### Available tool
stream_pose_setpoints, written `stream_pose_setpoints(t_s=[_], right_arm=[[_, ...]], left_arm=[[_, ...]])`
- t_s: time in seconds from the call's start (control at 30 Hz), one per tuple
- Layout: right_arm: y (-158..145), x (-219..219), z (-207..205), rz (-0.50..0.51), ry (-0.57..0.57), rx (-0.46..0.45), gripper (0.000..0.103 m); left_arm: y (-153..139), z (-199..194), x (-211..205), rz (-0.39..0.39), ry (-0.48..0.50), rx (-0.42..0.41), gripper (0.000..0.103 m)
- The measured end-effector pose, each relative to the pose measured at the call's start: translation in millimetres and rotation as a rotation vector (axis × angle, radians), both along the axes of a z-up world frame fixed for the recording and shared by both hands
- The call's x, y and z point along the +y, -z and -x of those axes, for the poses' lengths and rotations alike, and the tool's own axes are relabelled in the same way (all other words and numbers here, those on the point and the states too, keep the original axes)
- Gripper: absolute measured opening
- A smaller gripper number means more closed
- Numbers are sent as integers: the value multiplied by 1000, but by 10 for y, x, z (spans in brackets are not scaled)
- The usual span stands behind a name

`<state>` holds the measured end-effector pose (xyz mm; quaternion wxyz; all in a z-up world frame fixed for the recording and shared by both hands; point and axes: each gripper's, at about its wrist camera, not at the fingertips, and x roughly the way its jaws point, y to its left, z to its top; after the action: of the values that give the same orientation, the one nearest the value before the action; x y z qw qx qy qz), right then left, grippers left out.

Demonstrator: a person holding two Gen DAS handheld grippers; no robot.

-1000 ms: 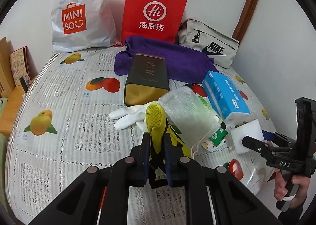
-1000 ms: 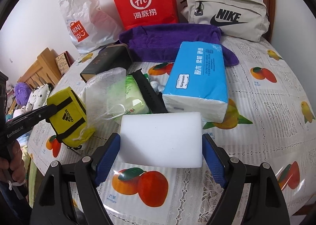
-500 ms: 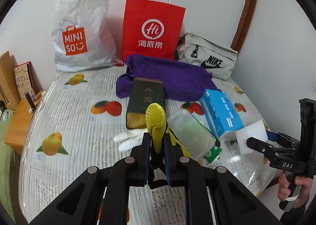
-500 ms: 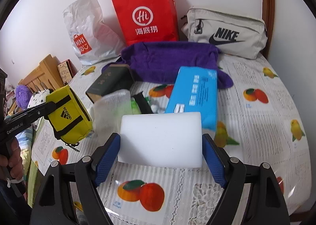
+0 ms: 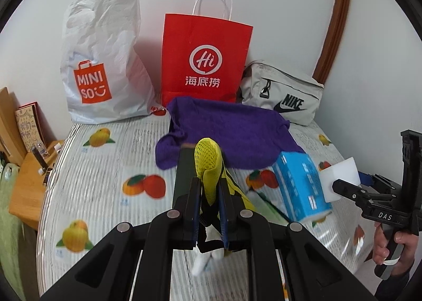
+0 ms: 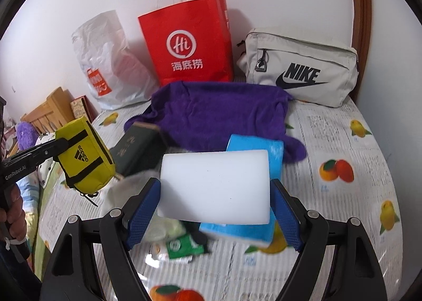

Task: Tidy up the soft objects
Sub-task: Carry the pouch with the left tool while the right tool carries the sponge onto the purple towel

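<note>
The left claw [image 5: 209, 195] is squeezed tight on a yellow pouch [image 5: 209, 166]. The pouch has black stripes and is made of net at the top. It sticks up between the two black fingers [image 5: 193, 203], up off the table [image 5: 105, 169]. In the right wrist view the same pouch [image 6: 85, 154] hangs at about 9 o'clock, held by the tip of the left claw [image 6: 59, 144].

The right claw [image 6: 215, 204] is clamped on a white sponge block [image 6: 215, 186]. Its blue pads [image 6: 143, 211] press on the two short ends of the block, so the fingers stand wide apart. The block is in the air over the table. In the left wrist view the block [image 5: 339, 178] shows at 3 o'clock, and a hand [image 5: 395, 245] holds the handle of the right claw [image 5: 343, 187].

The table has a cloth with pictures of fruit on it. A blue tissue pack [image 6: 254, 148] lies under and behind the white block. A dark box [image 6: 134, 152] lies at 10 o'clock from the block. A purple towel [image 6: 224, 113] is spread out at 12 o'clock, farther back. Behind the towel, by the wall, stand a red paper bag [image 6: 187, 42], a white plastic bag [image 6: 105, 63] and a grey bag [image 6: 300, 66] with a black logo. A green packet [image 6: 184, 245] lies blurry near the bottom of the right wrist view, just under the block.
</note>
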<state>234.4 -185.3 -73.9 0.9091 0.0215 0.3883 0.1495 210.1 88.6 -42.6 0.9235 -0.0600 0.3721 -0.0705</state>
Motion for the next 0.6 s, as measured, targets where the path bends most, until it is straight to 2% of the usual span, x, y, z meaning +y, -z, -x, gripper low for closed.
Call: stream_pose_setpoints(t_s=[0.27, 0.6], right_arm=[[-92, -35, -535, 8, 20, -12, 82], [-20, -12, -1312, 38, 38, -2, 82]], left_arm=[[-56, -524, -52, 2, 18, -4, 13], [-17, -1280, -69, 13, 18, 25, 13]])
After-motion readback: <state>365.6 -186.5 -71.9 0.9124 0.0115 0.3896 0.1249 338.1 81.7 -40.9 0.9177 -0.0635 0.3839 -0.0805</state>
